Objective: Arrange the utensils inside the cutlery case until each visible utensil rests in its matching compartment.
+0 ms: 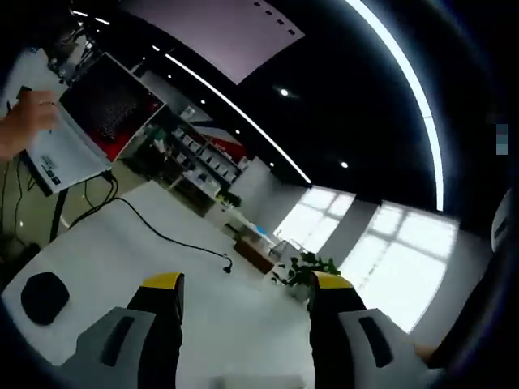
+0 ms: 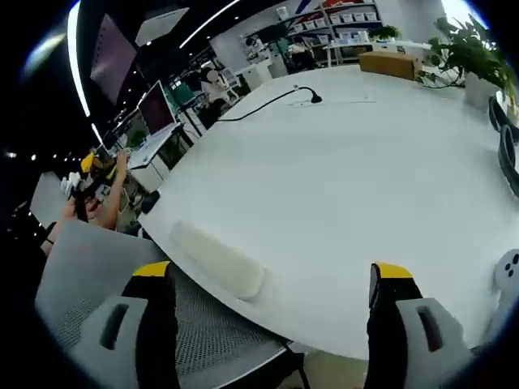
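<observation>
My left claw (image 1: pixel 246 284) is wide open and holds nothing. My right claw (image 2: pixel 272 279) is too. I cannot tell where the cutlery case is. The left gripper view shows a black cable (image 1: pixel 162 235) on the white desk (image 1: pixel 105 251). The right gripper view has a white pad (image 2: pixel 215 258) near the desk's edge.

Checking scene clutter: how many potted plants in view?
2, likely the same plant seen twice. One plant stands on the white table ahead of the left jaws. One plant stands at the table's far right edge in the right gripper view. More may be hidden.
</observation>
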The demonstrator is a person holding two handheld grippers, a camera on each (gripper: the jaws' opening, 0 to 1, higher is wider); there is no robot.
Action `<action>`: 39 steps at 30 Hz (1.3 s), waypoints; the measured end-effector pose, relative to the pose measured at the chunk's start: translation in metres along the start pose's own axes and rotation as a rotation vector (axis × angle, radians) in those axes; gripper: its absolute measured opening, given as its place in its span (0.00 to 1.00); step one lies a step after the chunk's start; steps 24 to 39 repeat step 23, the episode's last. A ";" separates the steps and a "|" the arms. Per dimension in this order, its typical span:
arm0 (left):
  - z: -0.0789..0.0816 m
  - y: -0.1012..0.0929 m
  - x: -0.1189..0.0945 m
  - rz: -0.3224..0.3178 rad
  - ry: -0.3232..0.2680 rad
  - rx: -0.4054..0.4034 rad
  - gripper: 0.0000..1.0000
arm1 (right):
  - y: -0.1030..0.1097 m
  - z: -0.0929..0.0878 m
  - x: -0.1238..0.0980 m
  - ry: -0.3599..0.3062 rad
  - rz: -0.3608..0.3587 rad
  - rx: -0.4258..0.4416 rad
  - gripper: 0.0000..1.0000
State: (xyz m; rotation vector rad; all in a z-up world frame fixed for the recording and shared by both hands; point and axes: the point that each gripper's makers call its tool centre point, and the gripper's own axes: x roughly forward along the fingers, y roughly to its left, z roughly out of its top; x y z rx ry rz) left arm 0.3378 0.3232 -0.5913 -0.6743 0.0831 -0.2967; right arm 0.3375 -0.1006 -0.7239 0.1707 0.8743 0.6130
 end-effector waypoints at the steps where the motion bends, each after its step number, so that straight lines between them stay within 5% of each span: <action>1: -0.003 0.002 0.001 0.015 0.003 -0.008 0.78 | -0.001 0.000 0.000 -0.004 -0.005 0.003 0.99; 4: -0.003 0.008 0.001 0.060 -0.024 -0.017 0.98 | -0.004 0.000 -0.003 -0.018 -0.007 0.022 0.99; 20: -0.012 -0.003 0.005 0.058 0.021 -0.027 1.00 | 0.001 0.004 -0.007 -0.026 0.024 0.010 0.93; 23: -0.029 -0.014 0.006 0.014 0.103 -0.031 1.00 | -0.001 0.002 -0.008 -0.005 0.024 -0.023 0.89; 39: -0.029 -0.014 0.006 0.014 0.103 -0.031 1.00 | -0.001 0.002 -0.008 -0.005 0.024 -0.023 0.89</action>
